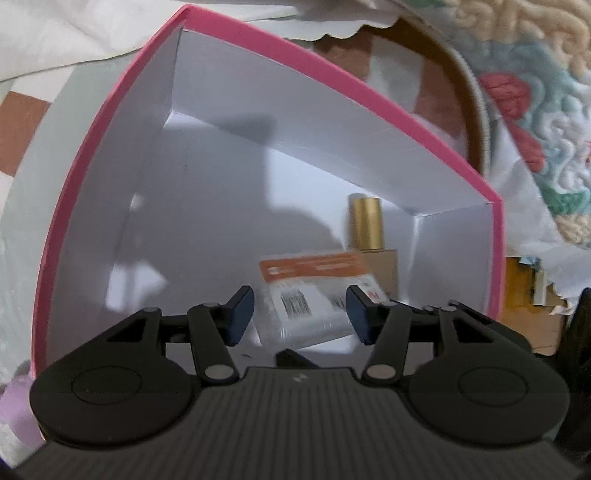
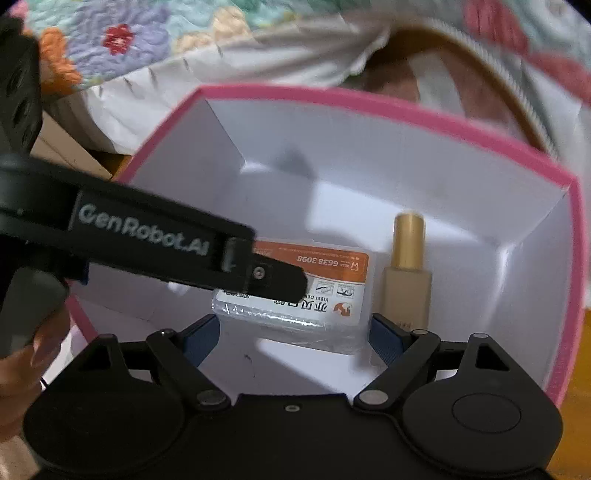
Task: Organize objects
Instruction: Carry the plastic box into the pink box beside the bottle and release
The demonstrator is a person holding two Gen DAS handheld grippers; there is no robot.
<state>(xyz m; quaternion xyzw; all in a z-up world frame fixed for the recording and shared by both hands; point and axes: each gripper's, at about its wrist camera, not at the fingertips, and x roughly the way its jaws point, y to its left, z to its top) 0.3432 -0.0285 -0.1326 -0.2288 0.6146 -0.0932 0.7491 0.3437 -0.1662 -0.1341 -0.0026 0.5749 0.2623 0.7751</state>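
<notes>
A pink-rimmed box [image 1: 332,79] with white inner walls [image 2: 388,107] holds a clear packet with an orange and white label [image 1: 314,291] [image 2: 325,288] and a beige bottle with a gold cap [image 1: 369,232] [image 2: 408,266] lying next to it. My left gripper [image 1: 300,314] is open above the packet, jaws on either side of it and apart from it. My right gripper [image 2: 295,338] is open over the near edge of the packet. The left gripper's black body [image 2: 140,236] crosses the right wrist view and hides part of the packet.
The box sits on a bed with a floral quilt [image 2: 122,40] [image 1: 546,122] and white cloth [image 1: 55,33]. A brown cardboard piece [image 1: 528,291] lies beside the box's right wall. A hand [image 2: 22,365] shows at the left edge.
</notes>
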